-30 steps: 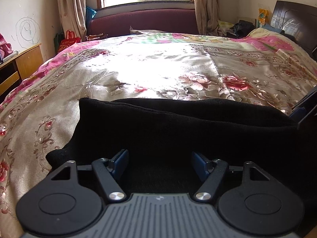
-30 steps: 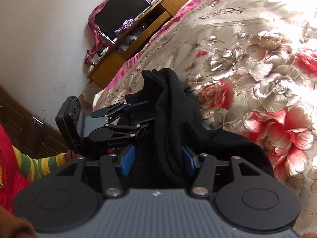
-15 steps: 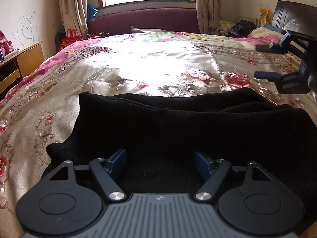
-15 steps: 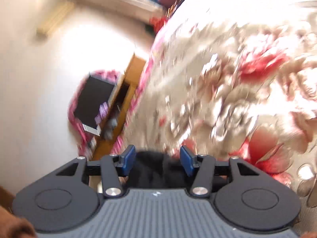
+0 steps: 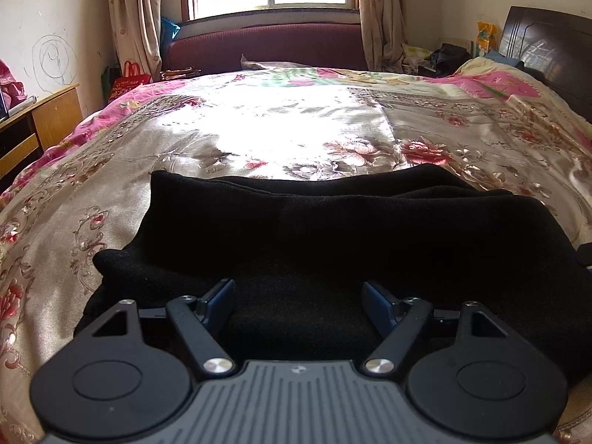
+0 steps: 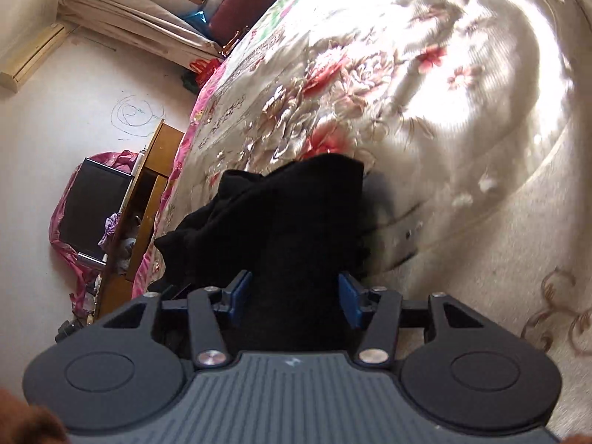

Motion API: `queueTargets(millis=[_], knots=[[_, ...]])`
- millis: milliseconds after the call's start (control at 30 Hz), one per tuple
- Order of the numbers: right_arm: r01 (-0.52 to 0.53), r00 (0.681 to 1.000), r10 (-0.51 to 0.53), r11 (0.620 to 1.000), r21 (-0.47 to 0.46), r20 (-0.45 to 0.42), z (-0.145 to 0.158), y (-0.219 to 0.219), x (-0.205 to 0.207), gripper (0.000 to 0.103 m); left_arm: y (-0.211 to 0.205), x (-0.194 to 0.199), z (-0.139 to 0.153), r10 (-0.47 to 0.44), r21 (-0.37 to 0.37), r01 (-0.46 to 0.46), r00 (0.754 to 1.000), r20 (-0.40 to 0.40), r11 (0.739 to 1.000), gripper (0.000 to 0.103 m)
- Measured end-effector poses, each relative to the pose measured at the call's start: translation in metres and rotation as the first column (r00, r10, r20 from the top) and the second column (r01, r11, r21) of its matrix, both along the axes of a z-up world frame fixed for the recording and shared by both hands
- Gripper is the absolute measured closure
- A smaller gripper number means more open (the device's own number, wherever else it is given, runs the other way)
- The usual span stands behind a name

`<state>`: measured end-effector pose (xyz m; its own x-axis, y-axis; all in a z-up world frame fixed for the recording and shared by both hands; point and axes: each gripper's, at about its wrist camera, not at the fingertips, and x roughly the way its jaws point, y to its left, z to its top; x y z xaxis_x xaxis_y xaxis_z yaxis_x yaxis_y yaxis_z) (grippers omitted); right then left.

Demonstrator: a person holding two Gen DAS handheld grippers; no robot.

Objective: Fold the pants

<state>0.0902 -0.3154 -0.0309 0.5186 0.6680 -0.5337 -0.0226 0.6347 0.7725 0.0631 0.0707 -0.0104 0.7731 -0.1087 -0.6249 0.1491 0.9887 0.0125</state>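
left wrist view: black pants (image 5: 325,236) lie folded in a wide band across the near part of the flowered bedspread (image 5: 259,129). left gripper (image 5: 298,298) hangs over the near edge, jaws wide, nothing clamped. right wrist view: right gripper (image 6: 294,296) jaws opening, cloth between the fingers; whether the pads press it i cannot tell. step looks like mid-fold, hands resetting. next move likely calls for a firm hold on one end. only the right view shows the bunched far end.
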Motion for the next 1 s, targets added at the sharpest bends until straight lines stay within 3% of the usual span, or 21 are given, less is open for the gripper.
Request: queueTargets(millis=[67,133,200,267,400,500,567,600,700,733,800,1000], knots=[[0.001,1.000,0.000,1.000,-0.023,0.012,-0.011,0.010,0.000,0.045,-0.001,-0.001,-0.002,-0.004,0.003,0.004,1.000,-0.008,1.000,0.015],[0.034,0.999,-0.034,0.999,0.033,-0.008,-0.024,0.017,0.003,0.045,-0.004,0.000,-0.004,-0.012,0.019,0.012,1.000,-0.010,1.000,0.015],[0.033,0.999,-0.032,0.998,0.049,-0.008,-0.020,0.027,0.006,0.045,-0.009,-0.001,-0.003,-0.023,0.056,0.023,1.000,0.000,0.998,0.015],[0.012,0.998,-0.016,0.998,0.061,0.054,-0.008,0.032,0.001,0.045,-0.010,-0.001,-0.001,-0.037,0.061,0.037,0.999,0.000,0.997,0.015],[0.008,0.996,-0.022,0.986,0.168,0.083,-0.009,0.021,-0.004,0.045,-0.011,0.003,-0.003,-0.044,0.056,0.045,0.999,-0.028,0.997,0.014],[0.009,1.000,-0.012,0.990,0.138,0.020,-0.027,0.036,0.011,0.041,-0.018,0.007,-0.007,-0.041,0.079,0.043,0.999,-0.036,0.996,0.014],[-0.002,0.999,-0.002,0.994,0.106,0.037,-0.030,0.054,0.016,0.036,-0.022,0.008,-0.007,-0.031,0.086,0.034,0.999,-0.041,0.996,0.014],[-0.003,0.999,-0.001,0.997,0.071,0.046,-0.028,0.060,0.016,0.039,-0.025,0.008,-0.007,-0.025,0.092,0.029,0.999,-0.043,0.995,0.014],[0.020,0.999,-0.019,1.000,-0.012,0.037,-0.017,0.059,0.013,0.078,-0.031,0.007,-0.005,-0.022,0.102,0.027,0.998,-0.052,0.994,0.014],[0.026,0.999,-0.026,0.999,0.020,0.028,-0.017,0.051,0.010,0.083,-0.034,0.006,-0.004,-0.028,0.101,0.034,0.998,-0.057,0.994,0.015],[0.042,0.999,-0.043,0.997,0.057,0.022,-0.015,0.041,0.006,0.086,-0.044,0.002,-0.001,-0.056,0.118,0.062,0.997,-0.054,0.991,0.015],[0.101,0.993,-0.103,0.994,0.037,0.061,0.000,0.023,-0.008,0.090,-0.075,-0.012,0.007,-0.148,0.132,0.153,0.988,-0.045,0.979,0.015]])
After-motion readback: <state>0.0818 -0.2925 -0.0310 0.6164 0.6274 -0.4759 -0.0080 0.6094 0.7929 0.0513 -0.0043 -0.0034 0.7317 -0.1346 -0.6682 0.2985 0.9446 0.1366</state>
